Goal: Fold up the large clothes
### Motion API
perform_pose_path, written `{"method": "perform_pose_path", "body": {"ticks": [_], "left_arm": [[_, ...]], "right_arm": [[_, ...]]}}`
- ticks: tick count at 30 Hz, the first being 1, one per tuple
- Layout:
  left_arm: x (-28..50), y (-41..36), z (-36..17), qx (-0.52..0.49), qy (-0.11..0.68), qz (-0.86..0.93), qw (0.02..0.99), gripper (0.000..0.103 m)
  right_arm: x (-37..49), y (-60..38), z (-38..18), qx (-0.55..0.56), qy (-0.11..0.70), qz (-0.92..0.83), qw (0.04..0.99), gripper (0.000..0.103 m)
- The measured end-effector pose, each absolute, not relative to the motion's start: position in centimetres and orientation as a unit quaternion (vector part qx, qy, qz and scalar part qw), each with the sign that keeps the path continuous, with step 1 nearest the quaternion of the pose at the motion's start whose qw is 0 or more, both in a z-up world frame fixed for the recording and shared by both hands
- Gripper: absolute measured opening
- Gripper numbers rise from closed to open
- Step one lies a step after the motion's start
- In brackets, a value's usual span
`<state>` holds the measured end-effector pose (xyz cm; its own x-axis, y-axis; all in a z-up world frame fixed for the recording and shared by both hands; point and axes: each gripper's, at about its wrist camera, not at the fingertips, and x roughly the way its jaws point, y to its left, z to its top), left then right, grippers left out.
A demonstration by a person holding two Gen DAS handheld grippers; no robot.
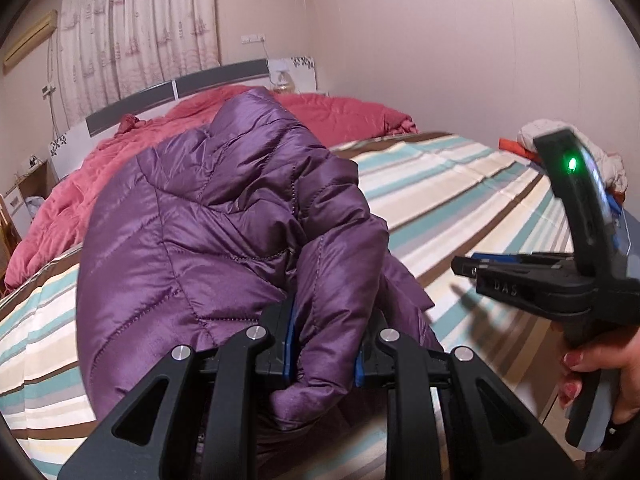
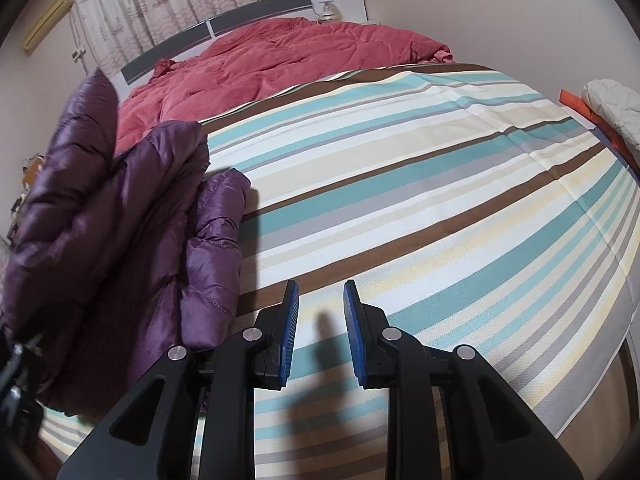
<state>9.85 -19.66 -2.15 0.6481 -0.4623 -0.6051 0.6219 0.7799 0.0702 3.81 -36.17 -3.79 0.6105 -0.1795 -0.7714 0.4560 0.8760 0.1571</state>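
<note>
Left gripper (image 1: 326, 344) pinches a bunched fold of the purple jacket (image 1: 224, 216), lifting it over the striped bed (image 1: 460, 184). Right gripper (image 2: 320, 332) hovers beside it, fingers spread and empty; best move is probably grabbing a matching edge so the jacket spreads flat

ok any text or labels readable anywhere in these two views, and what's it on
"DAS": raised letters on the black finger of the right gripper, seen from the left wrist view.
Wall switch panels by the curtain: any marking is too small to read.
Nothing readable shows on the purple jacket, the striped bedsheet or the left gripper.
</note>
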Motion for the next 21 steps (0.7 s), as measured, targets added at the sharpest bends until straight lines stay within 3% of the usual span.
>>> {"method": "perform_pose_path", "body": {"ticks": [5, 7, 8, 9, 12, 17, 21], "left_arm": [[10.1, -20.9, -3.4, 0.159, 0.305, -0.319, 0.883, 0.019], [9.7, -21.0, -3.5, 0.171, 0.298, -0.319, 0.883, 0.024], [9.5, -20.9, -3.3, 0.171, 0.296, -0.322, 0.883, 0.032], [9.3, -20.5, -2.9, 0.156, 0.298, -0.335, 0.880, 0.048], [8.0, -18.7, -0.5, 0.096, 0.288, -0.375, 0.876, 0.069], [7.2, -13.6, 3.5, 0.030, 0.244, -0.365, 0.898, 0.075], [11.0, -8.4, 4.0, -0.001, 0.256, -0.244, 0.935, 0.075]], "right_arm": [[3.6, -36.3, -3.9, 0.177, 0.404, -0.181, 0.879, 0.024], [3.5, -36.3, -3.8, 0.180, 0.403, -0.180, 0.879, 0.024], [3.5, -36.3, -3.7, 0.180, 0.402, -0.179, 0.880, 0.024], [3.4, -36.3, -3.6, 0.181, 0.400, -0.178, 0.881, 0.024], [3.2, -36.4, -3.0, 0.190, 0.391, -0.172, 0.884, 0.024], [3.2, -36.0, -1.5, 0.197, 0.372, -0.155, 0.894, 0.024], [4.1, -35.2, -0.1, 0.194, 0.365, -0.133, 0.901, 0.026]]}}
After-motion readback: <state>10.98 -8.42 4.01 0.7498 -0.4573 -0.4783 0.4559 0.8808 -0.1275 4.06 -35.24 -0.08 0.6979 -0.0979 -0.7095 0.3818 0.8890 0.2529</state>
